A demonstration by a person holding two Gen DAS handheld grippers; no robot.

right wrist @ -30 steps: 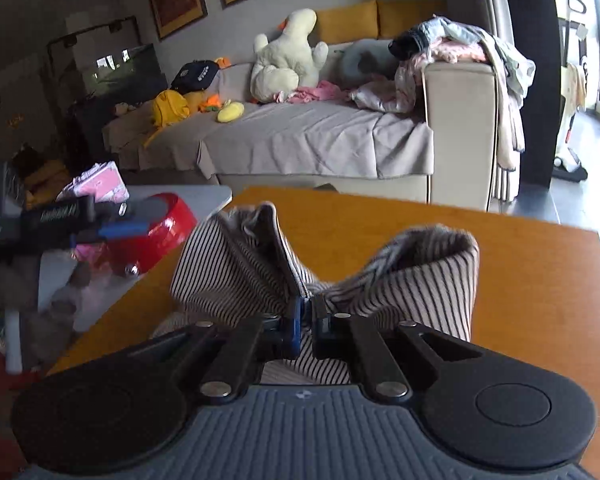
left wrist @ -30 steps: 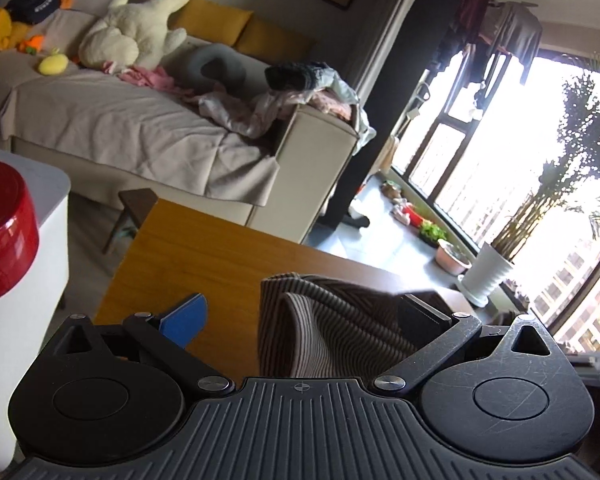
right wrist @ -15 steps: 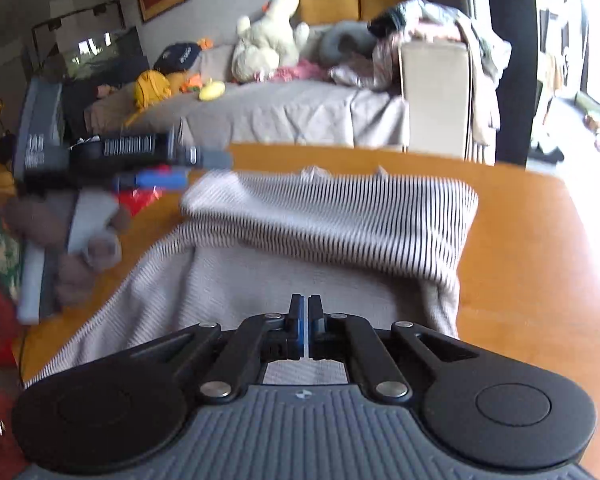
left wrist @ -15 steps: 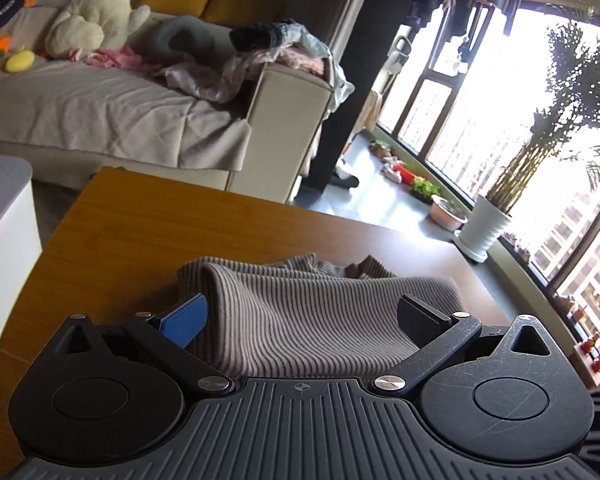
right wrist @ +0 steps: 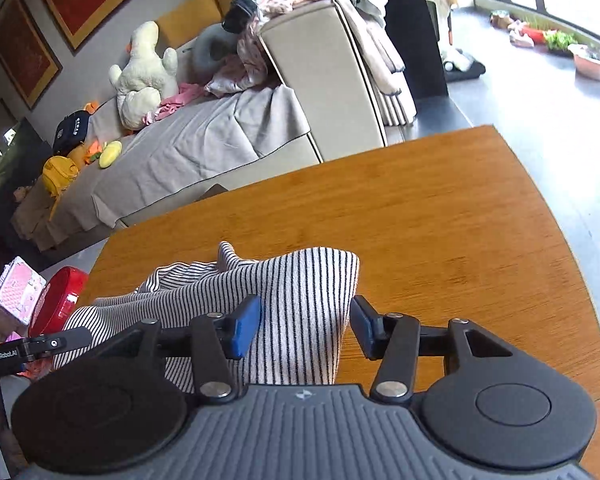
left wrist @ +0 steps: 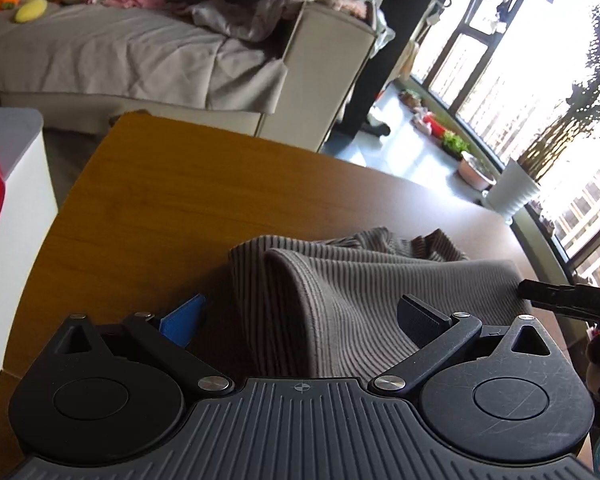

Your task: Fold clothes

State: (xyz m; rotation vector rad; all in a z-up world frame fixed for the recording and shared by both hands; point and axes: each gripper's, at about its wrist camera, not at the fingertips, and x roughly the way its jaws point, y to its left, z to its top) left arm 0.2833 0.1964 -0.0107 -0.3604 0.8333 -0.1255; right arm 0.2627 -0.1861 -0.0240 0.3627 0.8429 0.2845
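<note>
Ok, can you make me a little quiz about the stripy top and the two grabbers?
1. True or false: the right gripper is clamped on the striped garment.
2. What does the garment lie on? A) sofa B) wooden table C) floor
3. Fill in: the left gripper has its fingers spread ____.

Key: 1 false, both its fingers stand apart around the cloth; 2 B; 3 open.

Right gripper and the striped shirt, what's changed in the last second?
The right gripper was shut on the striped shirt and lifting it; it has let go and stands open. The shirt now lies folded on the table. The left gripper stayed open.
</note>
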